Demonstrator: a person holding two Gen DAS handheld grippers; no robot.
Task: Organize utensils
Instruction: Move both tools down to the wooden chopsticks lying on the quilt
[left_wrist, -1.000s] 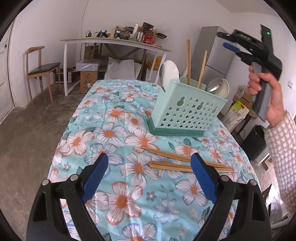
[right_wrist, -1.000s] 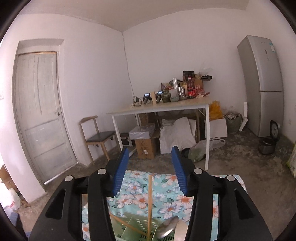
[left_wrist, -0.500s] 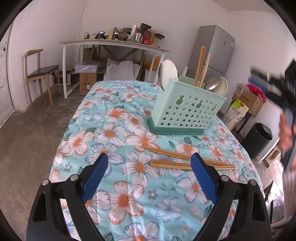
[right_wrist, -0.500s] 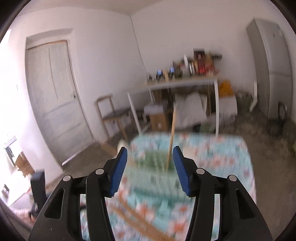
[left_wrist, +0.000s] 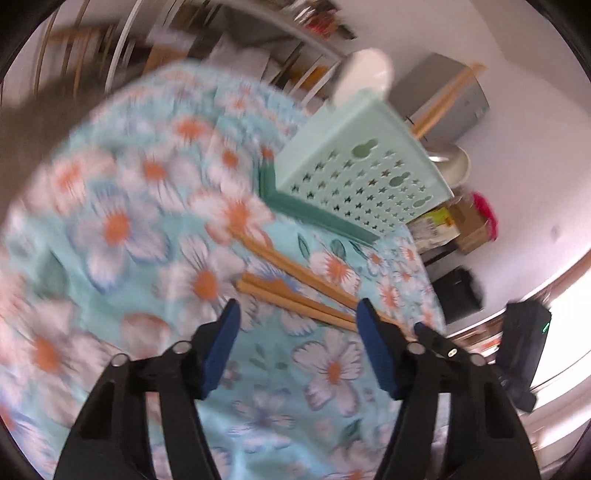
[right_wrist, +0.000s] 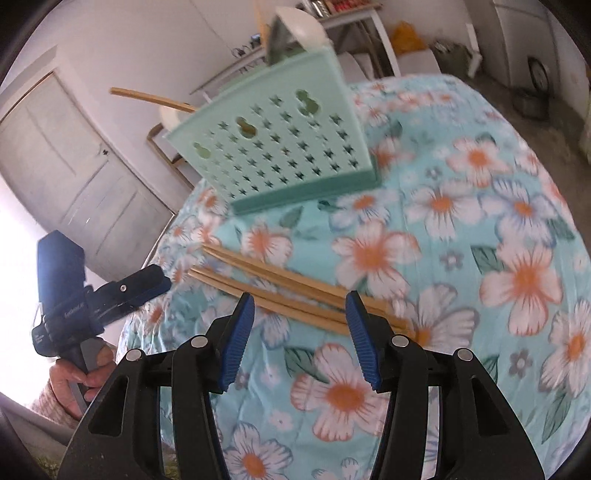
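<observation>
Wooden chopsticks (right_wrist: 295, 295) below open right claw (right_wrist: 300, 325); untouched.

A: White walls (right_wrist: 155, 40) fill the upper left of the right wrist view, with a pale panelled door (right_wrist: 70, 162) below them.

B: At upper right stands a grey fridge (right_wrist: 524, 40) on a bare concrete floor (right_wrist: 554, 122); a white-legged table (right_wrist: 354, 14) crosses the top centre.

A: Bright daylight washes the left edge.

Three loose wooden chopsticks (right_wrist: 295, 291) lie flat and close together on the flowered tablecloth (right_wrist: 480, 221), near the table's edge. Beyond them stands a mint-green perforated utensil holder (right_wrist: 280, 147), upright, holding chopsticks (left_wrist: 443, 99) and spoons (left_wrist: 364, 75).
</observation>
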